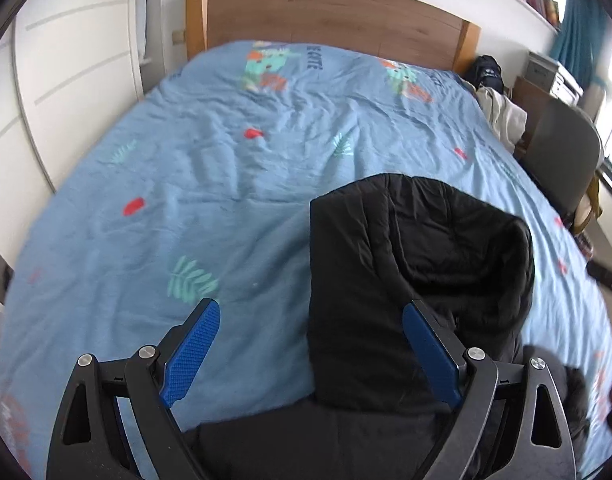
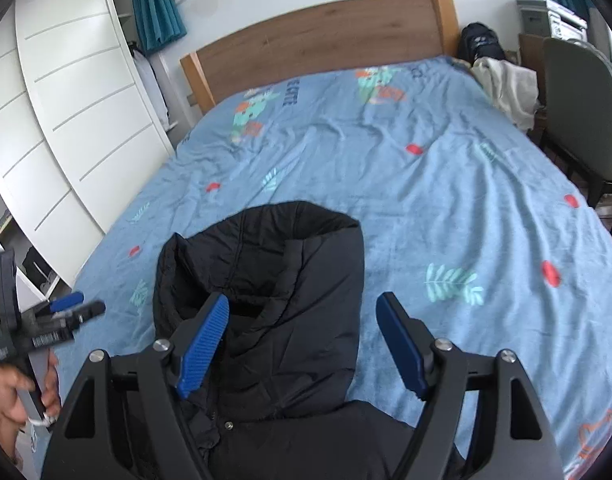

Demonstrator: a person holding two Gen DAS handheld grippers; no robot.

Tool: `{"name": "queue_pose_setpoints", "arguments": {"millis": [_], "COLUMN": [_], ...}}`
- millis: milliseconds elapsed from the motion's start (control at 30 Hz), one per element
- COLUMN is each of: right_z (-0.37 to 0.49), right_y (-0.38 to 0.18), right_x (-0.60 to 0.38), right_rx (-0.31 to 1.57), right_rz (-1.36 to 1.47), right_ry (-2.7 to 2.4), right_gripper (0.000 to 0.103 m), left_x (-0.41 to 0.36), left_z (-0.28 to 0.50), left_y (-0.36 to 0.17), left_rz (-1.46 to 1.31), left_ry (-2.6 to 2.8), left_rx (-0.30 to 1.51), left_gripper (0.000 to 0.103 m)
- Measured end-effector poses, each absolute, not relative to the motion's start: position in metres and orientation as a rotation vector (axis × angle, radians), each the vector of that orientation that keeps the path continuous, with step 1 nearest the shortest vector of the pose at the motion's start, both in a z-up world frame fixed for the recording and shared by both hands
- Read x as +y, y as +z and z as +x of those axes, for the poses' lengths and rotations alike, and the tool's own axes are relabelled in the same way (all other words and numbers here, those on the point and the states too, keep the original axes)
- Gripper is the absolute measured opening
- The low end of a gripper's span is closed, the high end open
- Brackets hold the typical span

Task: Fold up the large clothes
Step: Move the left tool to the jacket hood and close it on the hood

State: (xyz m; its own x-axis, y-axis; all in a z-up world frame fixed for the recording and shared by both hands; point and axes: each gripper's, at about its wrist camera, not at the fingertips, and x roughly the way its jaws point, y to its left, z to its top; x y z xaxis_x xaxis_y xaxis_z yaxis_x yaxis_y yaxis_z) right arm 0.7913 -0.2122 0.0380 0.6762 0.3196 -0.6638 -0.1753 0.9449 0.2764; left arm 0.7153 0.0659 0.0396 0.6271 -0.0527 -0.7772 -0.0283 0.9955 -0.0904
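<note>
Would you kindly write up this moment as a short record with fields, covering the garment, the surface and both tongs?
garment: black hooded jacket, puffy, hood end pointing toward the headboard
surface: bed with blue patterned cover, wrinkled
left tongs: open, above the jacket's left edge, gripping nothing
right tongs: open, above the hood, gripping nothing
beside the bed: white wardrobe, grey chair
fold state: hood lying flat; the body is mostly out of frame

My left gripper (image 1: pixel 311 354): black triangular-cutout linkages, silver round screws, blue textured pads (image 1: pixel 194 354). My right gripper (image 2: pixel 304 346): same build, ribbed blue pads (image 2: pixel 205 346). Bare-skinned left hand (image 2: pixel 10 394).
</note>
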Motion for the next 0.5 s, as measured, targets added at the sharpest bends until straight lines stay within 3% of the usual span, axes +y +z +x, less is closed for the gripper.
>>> {"name": "queue_pose_setpoints", "arguments": {"millis": [500], "right_z": [0.904], "right_y": [-0.029], "right_x": [-0.204], "right_rx": [0.851], "right_rz": [0.307], "right_ry": [0.262], "right_gripper": [0.076], "left_x": [0.076], "left_z": [0.815], "left_y": [-0.022], "left_rz": [-0.336], "left_ry": [-0.058], "left_rx": [0.968], "left_gripper": [0.092]}}
